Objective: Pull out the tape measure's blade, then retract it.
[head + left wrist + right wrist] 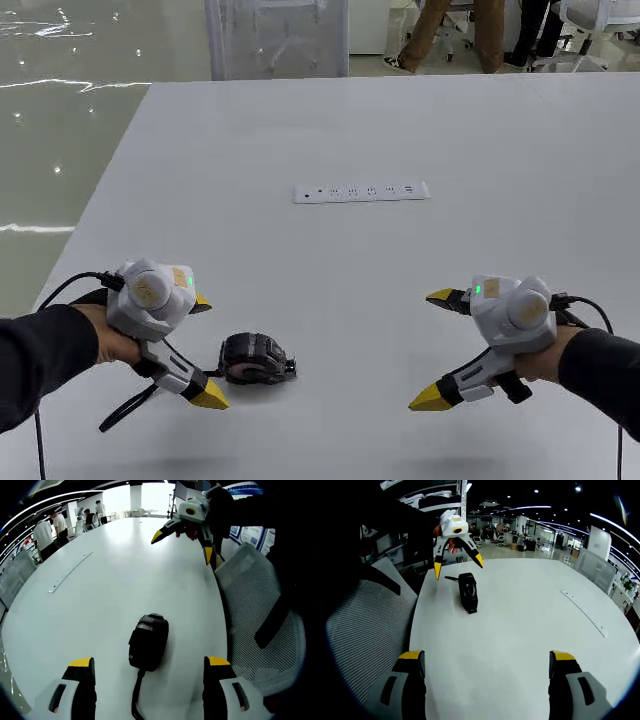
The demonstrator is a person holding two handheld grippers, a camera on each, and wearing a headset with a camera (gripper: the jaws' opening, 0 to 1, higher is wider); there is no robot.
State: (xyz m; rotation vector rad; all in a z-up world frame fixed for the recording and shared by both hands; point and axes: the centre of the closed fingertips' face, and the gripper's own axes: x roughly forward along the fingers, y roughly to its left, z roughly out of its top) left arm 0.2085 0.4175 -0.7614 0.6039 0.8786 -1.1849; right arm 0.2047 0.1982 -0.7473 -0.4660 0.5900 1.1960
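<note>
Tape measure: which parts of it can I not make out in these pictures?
- Head view: the tape measure is small and dark, so its blade tip and lock are unclear.
- Left gripper view: its dark strap runs off the bottom edge, so the end is cut off.
- Right gripper view: it lies far off, too small to read any label.
- All views: its underside is hidden against the table.
</note>
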